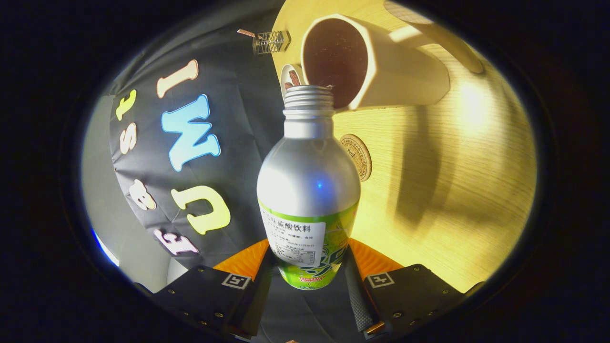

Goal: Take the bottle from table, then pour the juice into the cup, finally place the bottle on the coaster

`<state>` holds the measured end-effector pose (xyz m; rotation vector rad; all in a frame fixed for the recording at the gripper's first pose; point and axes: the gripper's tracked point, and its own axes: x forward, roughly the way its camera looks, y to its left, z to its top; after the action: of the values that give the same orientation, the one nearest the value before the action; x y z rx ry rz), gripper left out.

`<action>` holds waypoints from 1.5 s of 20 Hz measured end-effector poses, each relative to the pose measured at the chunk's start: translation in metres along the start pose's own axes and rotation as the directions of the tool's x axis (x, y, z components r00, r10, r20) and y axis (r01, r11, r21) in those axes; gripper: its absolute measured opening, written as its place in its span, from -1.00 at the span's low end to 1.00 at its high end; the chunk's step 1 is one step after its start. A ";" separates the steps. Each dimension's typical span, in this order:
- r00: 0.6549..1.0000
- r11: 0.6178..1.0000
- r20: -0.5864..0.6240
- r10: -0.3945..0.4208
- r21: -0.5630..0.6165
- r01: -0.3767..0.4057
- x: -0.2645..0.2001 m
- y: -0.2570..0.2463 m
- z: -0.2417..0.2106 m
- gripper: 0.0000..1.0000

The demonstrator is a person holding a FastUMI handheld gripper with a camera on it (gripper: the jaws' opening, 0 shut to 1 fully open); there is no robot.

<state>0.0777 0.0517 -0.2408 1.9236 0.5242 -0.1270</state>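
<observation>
A silver bottle [309, 181] with a green label and an open threaded neck stands out between my fingers, and my gripper [309, 271] is shut on its lower body. The whole view is rolled, so the wooden table [457, 190] appears tipped on its side. The bottle's mouth lies right at the rim of a white mug [381, 66] with a dark inside and a handle on its far side. A round brown coaster [357, 156] rests on the table beyond the bottle's shoulder, between bottle and mug. Whether juice is flowing I cannot tell.
A small white dish [290, 76] holding something brown sits by the table's edge next to the mug. A little clear wire-like stand [271, 41] is near it. The booth's black cloth wall [228, 119] rises past the table's edge.
</observation>
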 end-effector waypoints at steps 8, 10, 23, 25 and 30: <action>1.000 0.999 -0.006 0.016 0.042 -0.016 -0.002 0.007 0.000 0.47; 1.000 0.998 -0.010 0.019 0.055 -0.019 -0.003 0.009 -0.001 0.47; 0.999 0.989 -0.004 0.048 0.139 -0.047 -0.005 0.021 -0.001 0.47; 0.999 0.988 -0.004 0.048 0.146 -0.047 -0.006 0.021 0.000 0.47; 0.999 0.982 0.000 0.055 0.183 -0.054 -0.007 0.027 0.005 0.47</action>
<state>0.0836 0.0366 -0.2177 2.1167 0.4763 -0.1396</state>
